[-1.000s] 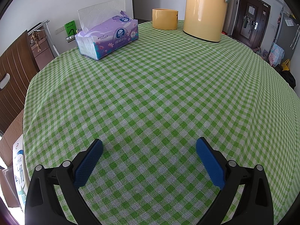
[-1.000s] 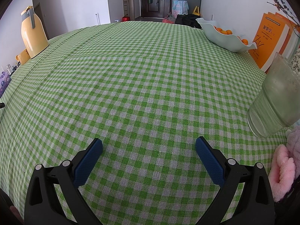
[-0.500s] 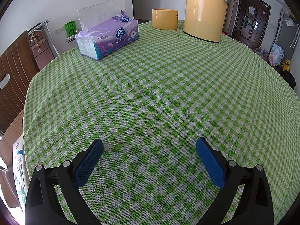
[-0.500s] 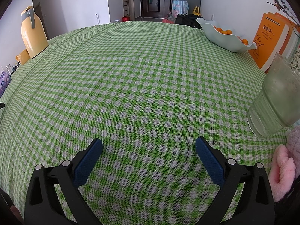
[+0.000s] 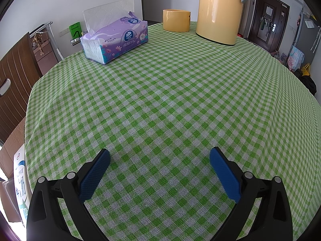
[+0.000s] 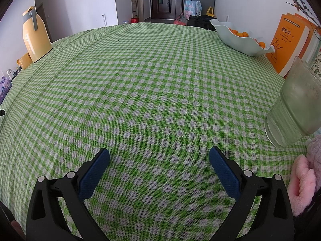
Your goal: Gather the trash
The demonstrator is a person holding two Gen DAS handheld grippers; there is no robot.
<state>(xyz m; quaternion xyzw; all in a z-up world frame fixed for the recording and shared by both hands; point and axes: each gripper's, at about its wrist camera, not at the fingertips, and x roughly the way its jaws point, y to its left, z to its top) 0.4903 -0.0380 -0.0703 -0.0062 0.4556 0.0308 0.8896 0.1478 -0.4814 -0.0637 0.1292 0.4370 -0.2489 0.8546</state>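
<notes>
No loose trash shows in either view. My left gripper (image 5: 159, 155) hovers open over the green checked tablecloth (image 5: 170, 104), its blue pads wide apart with nothing between them. My right gripper (image 6: 159, 155) is open too, low over the same cloth (image 6: 150, 92), also holding nothing. A purple tissue pack (image 5: 115, 40) with a white sheet sticking up lies at the far left of the left wrist view.
A yellow thermos (image 5: 219, 10) and a yellow cup (image 5: 176, 20) stand at the table's far side. To the right of my right gripper are a ribbed glass (image 6: 295, 108), a pink fluffy item (image 6: 305, 176), a fruit bowl (image 6: 240, 40) and orange books (image 6: 291, 42). Beyond the table's left edge stands a cardboard box (image 5: 12, 150).
</notes>
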